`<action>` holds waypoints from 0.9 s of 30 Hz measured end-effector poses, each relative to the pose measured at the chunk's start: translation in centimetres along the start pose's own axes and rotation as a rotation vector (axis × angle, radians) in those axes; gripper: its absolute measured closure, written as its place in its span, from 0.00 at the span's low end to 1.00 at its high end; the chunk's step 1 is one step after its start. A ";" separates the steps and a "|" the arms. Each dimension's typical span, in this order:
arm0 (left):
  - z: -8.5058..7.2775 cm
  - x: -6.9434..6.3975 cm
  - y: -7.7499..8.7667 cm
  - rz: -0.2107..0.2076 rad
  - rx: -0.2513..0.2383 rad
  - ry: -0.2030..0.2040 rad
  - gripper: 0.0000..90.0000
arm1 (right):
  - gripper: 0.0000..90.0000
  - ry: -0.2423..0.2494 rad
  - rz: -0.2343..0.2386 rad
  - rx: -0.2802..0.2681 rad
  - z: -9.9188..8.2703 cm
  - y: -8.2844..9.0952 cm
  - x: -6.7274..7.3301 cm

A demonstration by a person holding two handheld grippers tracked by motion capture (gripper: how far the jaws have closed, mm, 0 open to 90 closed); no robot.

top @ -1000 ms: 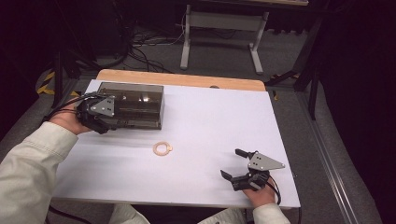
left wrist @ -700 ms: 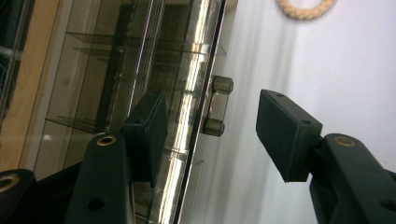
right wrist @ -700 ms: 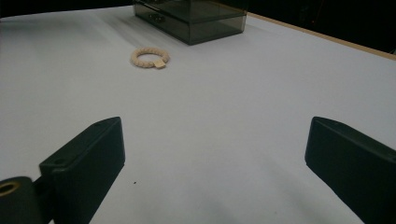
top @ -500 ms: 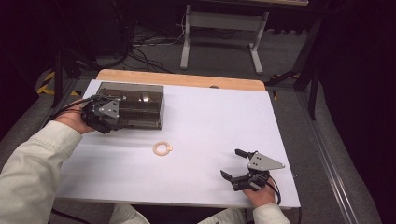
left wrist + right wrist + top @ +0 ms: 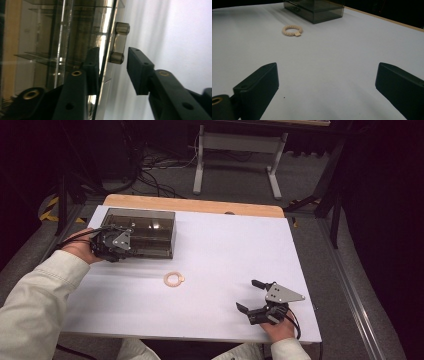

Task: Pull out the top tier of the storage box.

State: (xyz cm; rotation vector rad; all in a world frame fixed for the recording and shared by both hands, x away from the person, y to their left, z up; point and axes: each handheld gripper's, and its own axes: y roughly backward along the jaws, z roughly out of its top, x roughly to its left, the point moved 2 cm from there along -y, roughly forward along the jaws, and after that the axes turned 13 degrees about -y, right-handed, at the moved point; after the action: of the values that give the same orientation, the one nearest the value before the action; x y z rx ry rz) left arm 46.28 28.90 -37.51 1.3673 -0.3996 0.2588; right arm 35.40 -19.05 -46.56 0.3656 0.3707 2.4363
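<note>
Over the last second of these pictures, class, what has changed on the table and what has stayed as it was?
The left gripper has edged a little further along the front of the smoked clear box, and its jaws have just been closing, one either side of the front panel near the handle, not yet pressing. The right gripper, open on the white table, and the beaded bracelet stayed put.

This looks like a lab or recording room rather than a home. The tabletop (image 5: pixel 225 265) is a wooden board under a plain white sheet, lit brightly while the room around it stays dark. Behind the tabletop, loose cables (image 5: pixel 155 165) lie on a grey carpeted floor (image 5: pixel 300 175) beside a metal stand (image 5: pixel 235 150), and yellow-black hazard tape (image 5: pixel 50 207) marks the floor to the tabletop's left.
</note>
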 end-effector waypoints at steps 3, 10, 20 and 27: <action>0.0 0.0 0.0 0.003 0.005 -0.006 0.76 | 0.06 0.000 -0.001 0.001 0.0 0.0 0.0; 0.0 -0.1 0.1 -0.003 0.005 -0.007 0.76 | 0.06 0.000 0.000 0.000 0.0 0.0 0.0; 0.2 -1.1 0.8 -0.035 0.019 -0.032 0.77 | 0.06 0.000 0.000 -0.001 0.0 0.0 0.0; 0.3 -1.7 1.2 -0.060 0.014 -0.025 0.77 | 0.06 0.000 -0.003 0.000 0.0 0.0 0.0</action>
State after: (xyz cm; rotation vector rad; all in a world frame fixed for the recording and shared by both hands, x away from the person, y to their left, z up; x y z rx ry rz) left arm 44.21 28.94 -37.12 1.3955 -0.3772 0.1952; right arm 35.42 -19.05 -46.58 0.3647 0.3706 2.4338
